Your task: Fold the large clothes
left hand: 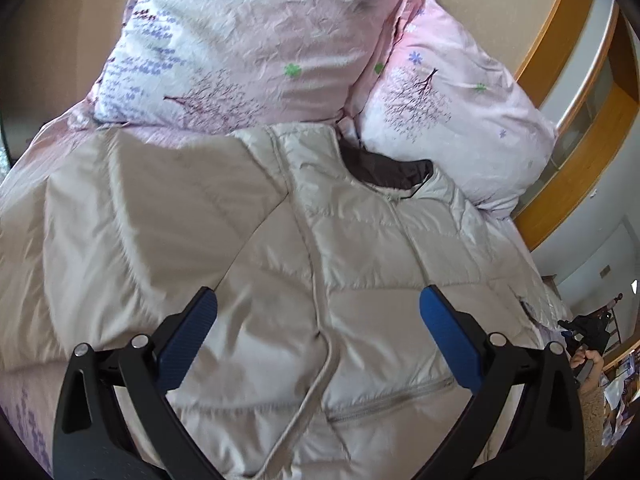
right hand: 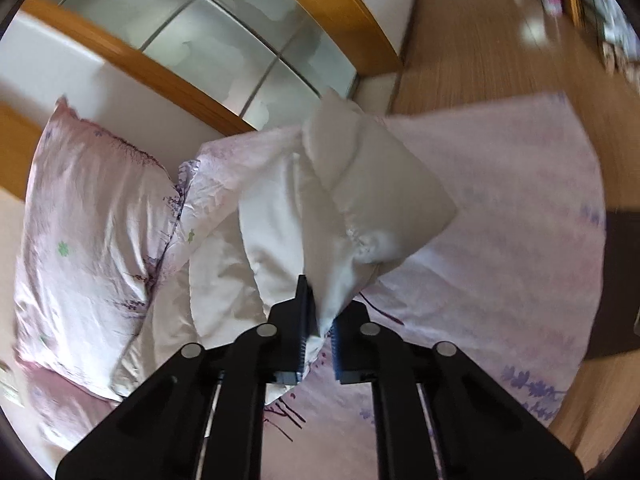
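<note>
Beige quilted fabric fills the left wrist view: a padded jacket [left hand: 360,248] lies spread flat on the bed [left hand: 24,408], its dark-lined collar at the far side just against two pink flowered pillows [left hand: 256,52]. The left gripper [left hand: 318,308] hangs over the jacket's near middle with its blue pads wide apart and nothing between them; a zip runs across the cloth below.

Only the right wrist view shows the other end of the work. There the right gripper [right hand: 320,320] is clamped on a fold of the jacket [right hand: 344,208], the cloth pinched between its closed pads and a puffy part, perhaps a sleeve, standing up beyond them. To its right the pink sheet [right hand: 500,220] lies bare out to the bed's edge, with wooden floor [right hand: 480,40] past it. On the left a pillow [right hand: 92,240] sits against the wooden headboard [right hand: 132,64].

This view is blurred, so seams are hard to read. The jacket's near hem is cut off by the gripper in the left view.
</note>
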Demonstrator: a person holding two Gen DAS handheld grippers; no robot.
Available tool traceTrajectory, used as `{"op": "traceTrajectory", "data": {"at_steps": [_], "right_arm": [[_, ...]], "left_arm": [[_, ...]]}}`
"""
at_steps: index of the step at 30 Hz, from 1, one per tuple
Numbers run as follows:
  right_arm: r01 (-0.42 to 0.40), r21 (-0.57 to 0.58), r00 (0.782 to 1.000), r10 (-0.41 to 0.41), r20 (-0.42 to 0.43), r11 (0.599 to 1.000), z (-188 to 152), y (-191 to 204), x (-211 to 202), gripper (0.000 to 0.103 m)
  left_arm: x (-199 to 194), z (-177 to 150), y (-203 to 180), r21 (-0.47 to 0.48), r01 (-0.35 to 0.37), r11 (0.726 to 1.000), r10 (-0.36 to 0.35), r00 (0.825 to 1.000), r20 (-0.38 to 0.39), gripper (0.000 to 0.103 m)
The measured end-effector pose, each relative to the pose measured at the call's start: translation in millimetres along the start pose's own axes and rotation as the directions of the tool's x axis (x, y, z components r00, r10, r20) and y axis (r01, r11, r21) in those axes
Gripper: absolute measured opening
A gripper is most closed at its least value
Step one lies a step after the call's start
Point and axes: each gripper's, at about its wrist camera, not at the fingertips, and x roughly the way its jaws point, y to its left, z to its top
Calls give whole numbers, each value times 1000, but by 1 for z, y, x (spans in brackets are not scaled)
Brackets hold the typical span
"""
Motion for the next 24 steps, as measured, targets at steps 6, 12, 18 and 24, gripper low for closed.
{"op": "traceTrajectory", "data": {"at_steps": [6,12,18,24], "right_arm": [[44,-191,993,-21,119,981,0,53,-20,6],[40,-364,981,31,189,931,-13,111,-40,6],[-48,-543,974,160,161,838,-49,185,-61,6],[-161,-711,954,292,65,684,-112,265,-74,6]], "left_arm": [[9,11,2,10,50,999,-50,998,-22,101],[16,14,8,-16,50,999,-50,998,-25,101],[19,19,18,-86,135,987,-139,990,-38,101],[10,30,13,-63,166,984,-164,986,35,101]]}}
